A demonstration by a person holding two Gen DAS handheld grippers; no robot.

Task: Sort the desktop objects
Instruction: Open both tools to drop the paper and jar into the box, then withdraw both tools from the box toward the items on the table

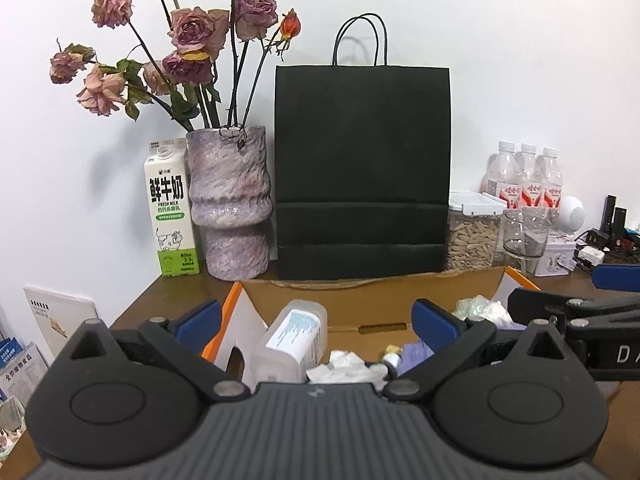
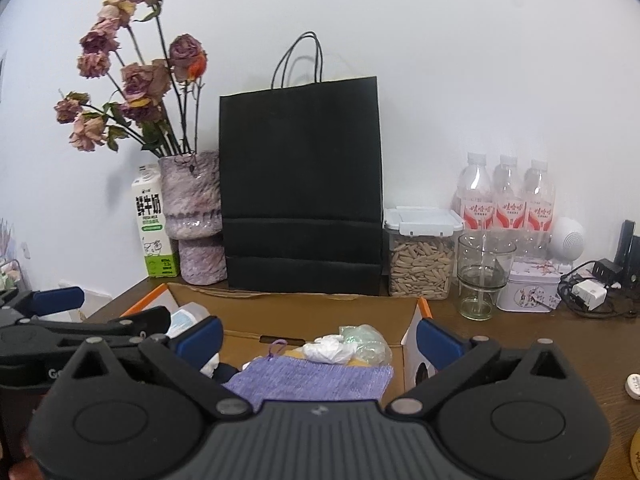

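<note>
An open cardboard box (image 1: 372, 300) (image 2: 320, 312) stands on the brown desk in front of me. In it lie a clear plastic bottle with a blue-white label (image 1: 294, 340) (image 2: 182, 320), crumpled white tissue (image 1: 344, 366) (image 2: 328, 350), a purple knitted cloth (image 2: 308, 378) (image 1: 416, 354) and a crinkled clear wrapper (image 2: 370, 342) (image 1: 476, 306). My left gripper (image 1: 318, 320) is open and empty above the box's left half. My right gripper (image 2: 320, 336) is open and empty above the right half. Each gripper shows at the edge of the other's view.
Along the wall stand a milk carton (image 1: 171, 216), a vase of dried roses (image 1: 230, 204), a black paper bag (image 1: 360, 172), a seed jar (image 2: 420, 252), a glass (image 2: 482, 276), three water bottles (image 2: 506, 200), a tin (image 2: 528, 292) and chargers with cables (image 2: 588, 292).
</note>
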